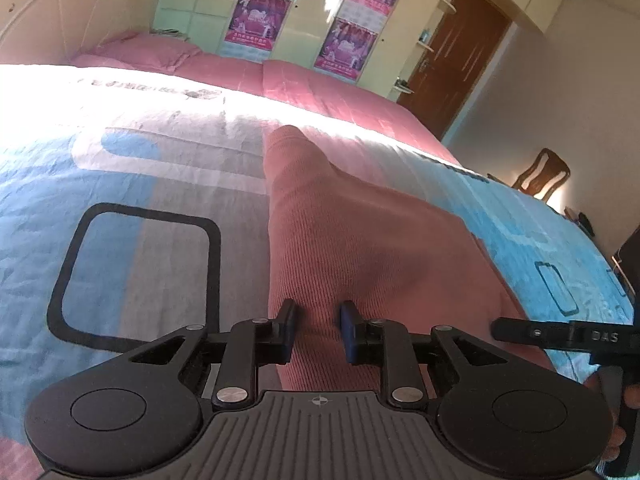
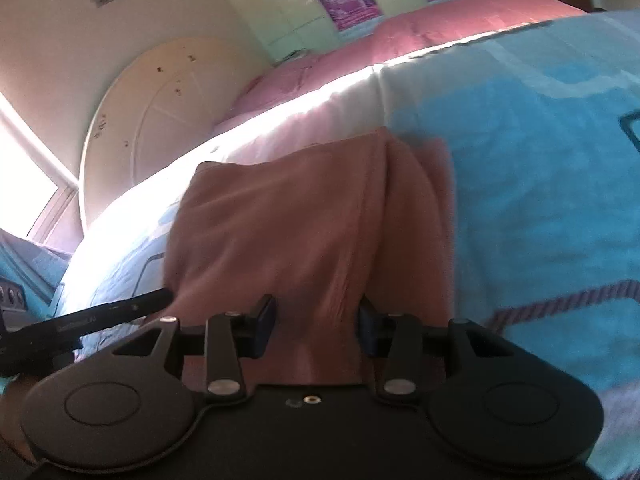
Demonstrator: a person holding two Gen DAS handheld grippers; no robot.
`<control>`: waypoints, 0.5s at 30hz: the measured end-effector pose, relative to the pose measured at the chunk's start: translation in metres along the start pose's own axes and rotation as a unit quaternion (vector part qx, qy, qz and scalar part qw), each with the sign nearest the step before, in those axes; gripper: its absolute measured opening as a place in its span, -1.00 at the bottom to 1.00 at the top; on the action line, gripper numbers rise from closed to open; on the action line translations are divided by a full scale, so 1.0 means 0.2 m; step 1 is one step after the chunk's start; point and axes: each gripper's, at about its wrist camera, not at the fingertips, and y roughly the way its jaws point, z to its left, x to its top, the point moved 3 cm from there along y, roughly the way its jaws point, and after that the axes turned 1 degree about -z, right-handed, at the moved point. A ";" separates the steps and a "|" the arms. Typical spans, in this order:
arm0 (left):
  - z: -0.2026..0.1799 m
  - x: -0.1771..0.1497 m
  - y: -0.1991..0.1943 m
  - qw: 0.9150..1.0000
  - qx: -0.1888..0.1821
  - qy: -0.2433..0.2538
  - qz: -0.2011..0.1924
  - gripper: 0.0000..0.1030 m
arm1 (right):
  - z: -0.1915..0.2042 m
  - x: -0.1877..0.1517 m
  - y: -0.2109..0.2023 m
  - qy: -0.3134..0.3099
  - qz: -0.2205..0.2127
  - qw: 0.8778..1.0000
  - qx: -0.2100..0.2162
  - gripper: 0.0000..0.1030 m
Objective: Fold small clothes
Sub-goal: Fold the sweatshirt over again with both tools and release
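A small brownish-pink ribbed knit garment (image 1: 360,240) lies on the blue, grey and white bedspread (image 1: 120,240). My left gripper (image 1: 319,330) is at its near edge, its blue pads partly closed with a fold of the cloth between them. My right gripper (image 2: 318,326) is at the garment's (image 2: 300,232) near edge on the other side, with bunched cloth between its fingers. The garment is creased lengthwise in the right wrist view. Each gripper's tip shows at the edge of the other's view: the right one (image 1: 560,334) and the left one (image 2: 100,316).
The bed carries a pink quilt and pillows (image 1: 160,50) at the far end, against a curved cream headboard (image 2: 152,120). A wardrobe with posters (image 1: 352,20), a brown door (image 1: 460,60) and a wooden chair (image 1: 540,176) stand beyond the bed.
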 end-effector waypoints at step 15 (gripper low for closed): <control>-0.24 0.01 0.03 0.996 -0.050 0.075 0.011 -0.57 | 0.12 0.07 -0.25 -0.092 -0.048 0.991 -0.088 -0.84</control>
